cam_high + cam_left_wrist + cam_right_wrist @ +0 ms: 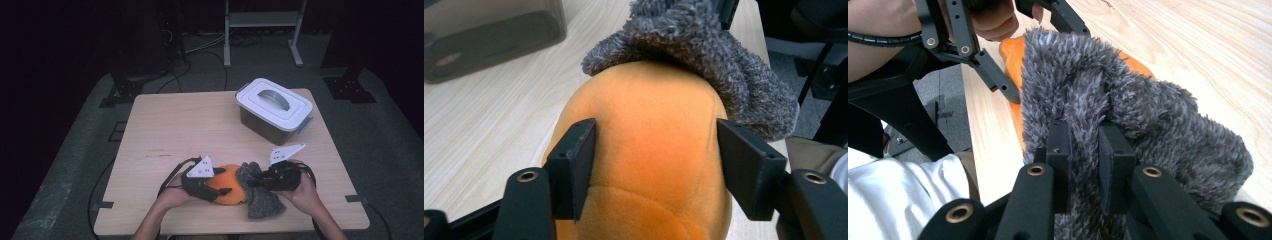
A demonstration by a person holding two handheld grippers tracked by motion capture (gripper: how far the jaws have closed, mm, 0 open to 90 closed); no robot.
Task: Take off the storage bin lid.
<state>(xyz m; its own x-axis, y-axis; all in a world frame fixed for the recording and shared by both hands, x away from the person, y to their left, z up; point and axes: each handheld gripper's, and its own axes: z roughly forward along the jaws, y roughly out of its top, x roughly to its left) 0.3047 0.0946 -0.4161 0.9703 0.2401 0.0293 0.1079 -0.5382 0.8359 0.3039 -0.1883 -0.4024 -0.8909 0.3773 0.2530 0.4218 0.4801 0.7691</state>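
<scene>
Table: a light wooden tabletop [175, 130] is seen from the high view; all items are set on it.
Container: a dark translucent plastic bin with a white clip-on lid and grey handle [274, 107] is placed at the far right, well apart from the hands. The lid is shut; contents cannot be told.
Plush: a rounded orange plush toy [644, 165] is lain at the near edge, between the two grippers.
Cloth: a fuzzy grey knitted sock-like cover [1128, 115] is draped over the plush's far end, partly pulled on.
Left gripper [656, 165]: jaws are set at middling width either side of the plush body, pads against its flanks, taken as a light hold.
Right gripper [1085, 170]: jaws are pinched narrow on a fold of the grey cover.
Risk: the fold could be lost from the pinch if pulled hard against the plush's bulk; the soft plush could be squeezed out of the left hold or dragged off the near edge.
</scene>
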